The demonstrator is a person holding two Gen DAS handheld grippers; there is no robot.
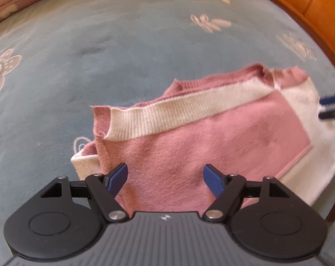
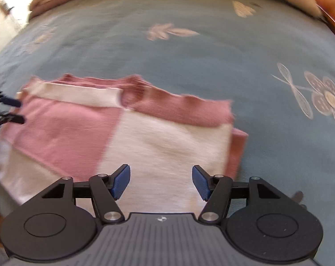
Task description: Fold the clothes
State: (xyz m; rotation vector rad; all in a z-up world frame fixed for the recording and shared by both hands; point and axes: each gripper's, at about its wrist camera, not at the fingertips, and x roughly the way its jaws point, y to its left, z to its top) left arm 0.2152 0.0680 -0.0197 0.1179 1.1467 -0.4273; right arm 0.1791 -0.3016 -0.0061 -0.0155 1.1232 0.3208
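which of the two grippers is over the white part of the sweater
The right gripper: its open jaws hang over the sweater's white panel, while the left gripper hangs over plain pink knit.

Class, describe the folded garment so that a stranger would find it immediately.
Start from the blue-grey bedspread with pale flower patterns. On it lies a folded knit sweater in pink and cream blocks, with a cream ribbed band. It is the only garment there.

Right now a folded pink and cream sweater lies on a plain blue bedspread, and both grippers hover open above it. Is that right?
Not quite: the bedspread is not plain. It is blue with pale flowers and leaves on it, which both wrist views show. The rest holds: the folded pink and cream sweater lies on it, and the left gripper and right gripper hover open above it, with nothing between their jaws.
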